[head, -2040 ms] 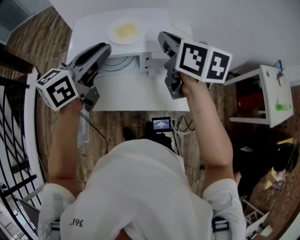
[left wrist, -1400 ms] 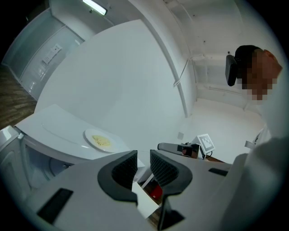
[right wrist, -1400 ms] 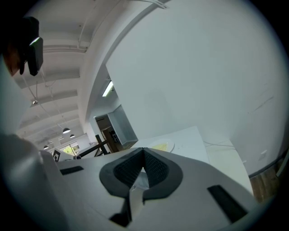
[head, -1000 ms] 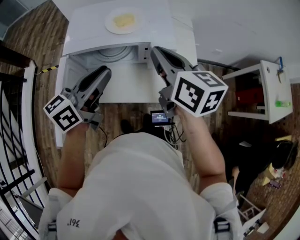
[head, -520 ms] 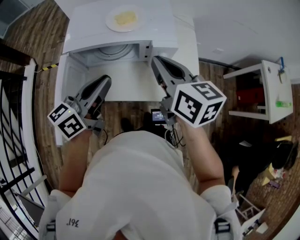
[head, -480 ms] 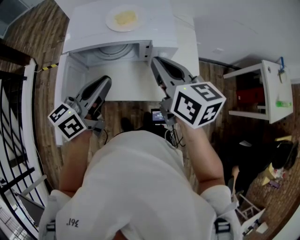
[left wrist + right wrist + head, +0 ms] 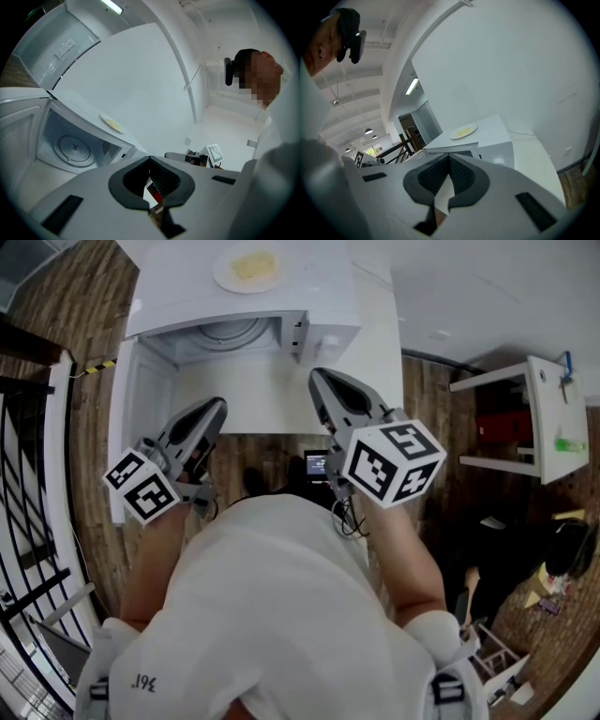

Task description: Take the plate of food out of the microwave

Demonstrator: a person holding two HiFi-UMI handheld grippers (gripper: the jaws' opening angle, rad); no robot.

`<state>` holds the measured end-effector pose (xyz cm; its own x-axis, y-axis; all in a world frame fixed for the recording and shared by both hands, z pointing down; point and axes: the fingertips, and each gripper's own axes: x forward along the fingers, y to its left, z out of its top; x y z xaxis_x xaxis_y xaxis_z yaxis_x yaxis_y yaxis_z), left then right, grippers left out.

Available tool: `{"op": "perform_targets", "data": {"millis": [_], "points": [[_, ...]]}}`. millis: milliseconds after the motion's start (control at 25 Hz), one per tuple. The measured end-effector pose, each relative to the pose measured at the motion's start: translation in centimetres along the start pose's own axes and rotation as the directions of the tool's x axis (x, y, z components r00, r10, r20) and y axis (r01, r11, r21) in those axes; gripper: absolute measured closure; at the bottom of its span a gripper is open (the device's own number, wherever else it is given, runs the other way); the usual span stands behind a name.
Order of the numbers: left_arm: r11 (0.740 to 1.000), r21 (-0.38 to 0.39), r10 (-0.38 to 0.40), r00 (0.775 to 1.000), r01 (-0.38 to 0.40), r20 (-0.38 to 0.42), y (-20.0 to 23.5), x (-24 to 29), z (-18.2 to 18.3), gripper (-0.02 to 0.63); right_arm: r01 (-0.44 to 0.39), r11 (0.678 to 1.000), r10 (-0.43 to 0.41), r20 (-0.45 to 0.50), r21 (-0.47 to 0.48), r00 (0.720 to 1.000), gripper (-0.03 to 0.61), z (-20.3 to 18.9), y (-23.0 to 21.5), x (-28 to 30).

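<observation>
The white worktop point(image 7: 281, 404) is filling the middle of the head view, and the microwave point(image 7: 328, 296) is sitting on it at the back. Its door point(image 7: 141, 418) is hanging wide open on the person's left, and the cavity is showing nothing but a bare turntable point(image 7: 228, 331).

The left tool point(image 7: 218, 406) is hovering in front of the opening with its jaws pressed together and nothing between them. The right tool point(image 7: 315, 376) is pointing at the oven's right front corner, jaws likewise together and gripping nothing. Neither one is touching the oven.

And there's the plate point(image 7: 248, 265), resting flat on the roof of the microwave, well apart from both tools, with the pale yellow food point(image 7: 251, 263) lying on it.

So the job is looking done: the dish is out and parked on top. Going by the task as worded, nothing is remaining; only the door is standing open, and the task isn't asking for that.
</observation>
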<state>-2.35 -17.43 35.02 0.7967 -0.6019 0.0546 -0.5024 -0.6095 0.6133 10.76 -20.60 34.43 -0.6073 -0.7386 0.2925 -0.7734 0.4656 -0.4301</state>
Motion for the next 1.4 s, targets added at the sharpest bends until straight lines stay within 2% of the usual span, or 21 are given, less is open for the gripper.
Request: {"op": "perform_targets", "data": {"millis": [560,920,1400], "points": [[0.999,-0.033,-0.005,1.000,0.004,-0.012,-0.3,-1.2,-2.7,0.607,0.049,0.999,-0.050,-0.017,-0.023,0.999,0.577,-3.1,-1.0,-1.5],[0.999,-0.038,-0.010,1.000,0.009,-0.024,-0.4,-1.5,-3.3,0.607,0.104,0.994,-0.103,0.025,-0.043,0.994,0.578,-1.2,-3.2,-2.8],[0.999,-0.046,-0.008,0.999,0.007,-0.031,-0.4,-1.5,-3.5,0.607,0.116,0.991,-0.114,0.031,-0.064,0.993,0.578,-0.5,-3.4,-2.8]]}}
